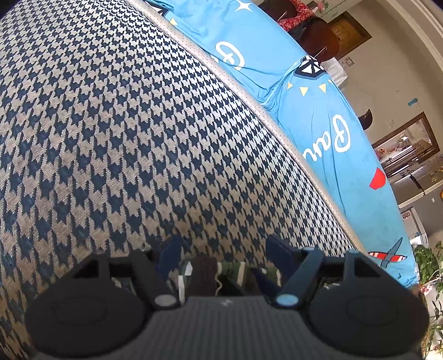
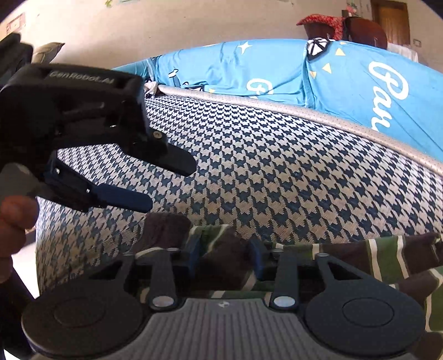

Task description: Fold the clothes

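Observation:
A garment striped in green, brown and white (image 2: 382,257) is bunched at the near edge of a houndstooth-covered cushion (image 2: 277,171). My right gripper (image 2: 224,250) is shut on a thick fold of it, and the cloth trails off to the right. In the right wrist view my left gripper (image 2: 169,185) hangs open just above the garment's left end, with a hand behind it. In the left wrist view that same left gripper (image 1: 225,249) stands open over the cushion (image 1: 124,138). The striped garment (image 1: 205,274) shows low between its fingers (image 1: 171,249), untouched.
A bright blue printed sheet (image 2: 346,83) lies behind the cushion, past its grey piped edge (image 1: 249,91). A brown chair with red cloth (image 2: 360,25) and a wall stand beyond. A potted plant (image 1: 429,263) is at the far right.

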Available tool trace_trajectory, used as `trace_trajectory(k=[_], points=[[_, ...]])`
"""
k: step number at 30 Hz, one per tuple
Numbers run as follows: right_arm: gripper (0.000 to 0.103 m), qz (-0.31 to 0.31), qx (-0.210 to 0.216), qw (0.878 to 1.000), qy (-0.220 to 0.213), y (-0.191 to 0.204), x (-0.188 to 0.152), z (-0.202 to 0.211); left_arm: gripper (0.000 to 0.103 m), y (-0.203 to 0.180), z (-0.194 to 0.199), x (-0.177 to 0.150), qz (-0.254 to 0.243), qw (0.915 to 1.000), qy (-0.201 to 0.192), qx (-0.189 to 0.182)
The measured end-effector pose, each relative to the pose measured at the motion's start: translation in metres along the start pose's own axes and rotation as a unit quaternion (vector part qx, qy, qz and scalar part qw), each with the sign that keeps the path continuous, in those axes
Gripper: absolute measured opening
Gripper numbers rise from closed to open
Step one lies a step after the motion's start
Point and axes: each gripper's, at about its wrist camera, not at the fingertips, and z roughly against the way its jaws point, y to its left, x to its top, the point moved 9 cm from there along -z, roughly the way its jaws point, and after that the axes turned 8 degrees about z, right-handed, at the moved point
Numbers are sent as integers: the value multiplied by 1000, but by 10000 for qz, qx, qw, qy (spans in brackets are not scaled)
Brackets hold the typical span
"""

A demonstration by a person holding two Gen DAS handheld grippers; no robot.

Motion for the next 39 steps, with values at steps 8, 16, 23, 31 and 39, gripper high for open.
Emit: trace_trajectory(k=[8, 16, 23, 31, 39], points=[[9, 126, -159, 9991, -368, 2, 17, 16, 71, 0, 10, 8, -42, 9997, -230, 36], [11, -114, 340, 9957, -855, 18, 38, 22, 79, -8, 44, 27, -433, 9928, -1099, 218], [29, -364, 348, 9972, -556, 12, 31, 16, 81, -15, 43, 25, -657, 9904, -1179, 311], [39, -554, -182, 9976, -368, -23, 18, 44, 83, -35, 31, 12, -988, 9881, -1131, 328], [39, -672, -972, 9918, -478, -81, 9, 77, 85, -67, 10, -17, -1590, 9825, -969, 108]])
